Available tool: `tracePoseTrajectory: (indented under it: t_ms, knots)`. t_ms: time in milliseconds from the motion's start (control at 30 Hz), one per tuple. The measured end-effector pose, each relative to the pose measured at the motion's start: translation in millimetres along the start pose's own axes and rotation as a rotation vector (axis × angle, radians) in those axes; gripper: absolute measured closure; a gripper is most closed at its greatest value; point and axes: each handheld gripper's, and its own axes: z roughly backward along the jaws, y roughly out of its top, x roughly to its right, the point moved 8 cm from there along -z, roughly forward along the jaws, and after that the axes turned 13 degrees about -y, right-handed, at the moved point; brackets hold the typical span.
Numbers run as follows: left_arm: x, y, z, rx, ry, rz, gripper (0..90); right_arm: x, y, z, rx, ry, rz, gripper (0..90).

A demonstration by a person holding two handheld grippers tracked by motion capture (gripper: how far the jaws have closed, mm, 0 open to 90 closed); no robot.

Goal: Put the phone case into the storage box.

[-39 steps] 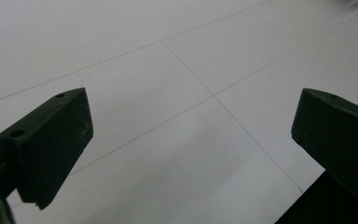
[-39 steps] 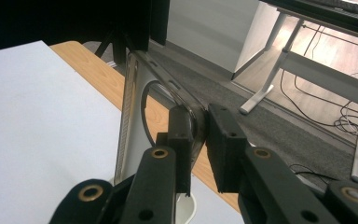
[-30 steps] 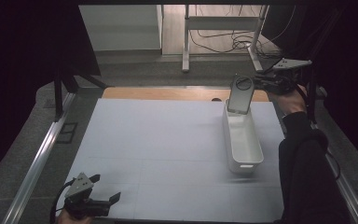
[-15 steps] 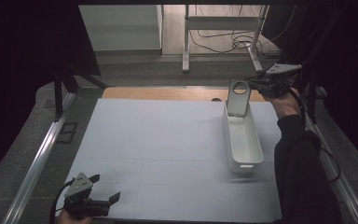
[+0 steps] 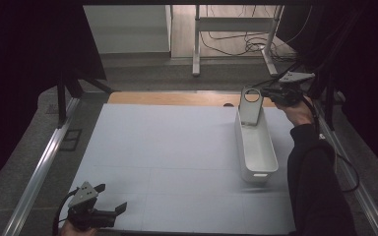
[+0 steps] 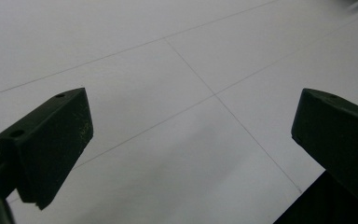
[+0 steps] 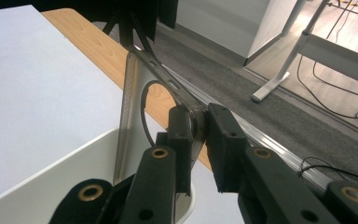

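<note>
We see the person's right forearm, in a dark sleeve (image 5: 315, 191), rising along the right edge of the white table (image 5: 177, 162) to the far right corner. There the hand carries the right gripper (image 5: 265, 93) roughly level, its jaws pointing left across the far end of a long white bin (image 5: 256, 147), with the grey three-cornered plate on top of it.

In the right gripper view the two black jaws of the right gripper (image 7: 199, 128) stand almost together and pinch the thin edge of a flat grey plate with a round hole (image 7: 140, 93). The plate with a round hole (image 5: 250, 104) stands nearly upright, its lower end down inside the far end of the bin, its holed top above the bin's rim. The bin lies lengthwise near the table's right side, with a strip of bare wood (image 5: 177, 98) beyond it.

The left hand sits low at the near left corner, and the left gripper (image 5: 109, 202) points right and slightly away over the table edge. In the left gripper view its jaws are spread wide over bare white tabletop (image 6: 177, 93) with nothing between them.

We can read no brand, label or writing on any of these things.
</note>
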Motion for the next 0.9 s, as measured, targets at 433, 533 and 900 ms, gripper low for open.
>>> tracePoseTrajectory:
  t_ms: [433,533,900]
  knots:
    - [-0.1,-0.2,0.0,-0.002,-0.001,0.002,0.0,-0.1,-7.6,-5.8,0.008,0.025,0.013,79.4]
    - [-0.2,-0.2,-0.1,-0.002,-0.001,0.003,0.0,0.8,-8.6,-7.0,0.009,0.012,0.006,78.9]
    - [0.0,-0.2,-0.3,-0.004,0.0,0.002,0.0,0.4,-8.2,-10.0,0.003,-0.012,-0.016,71.1]
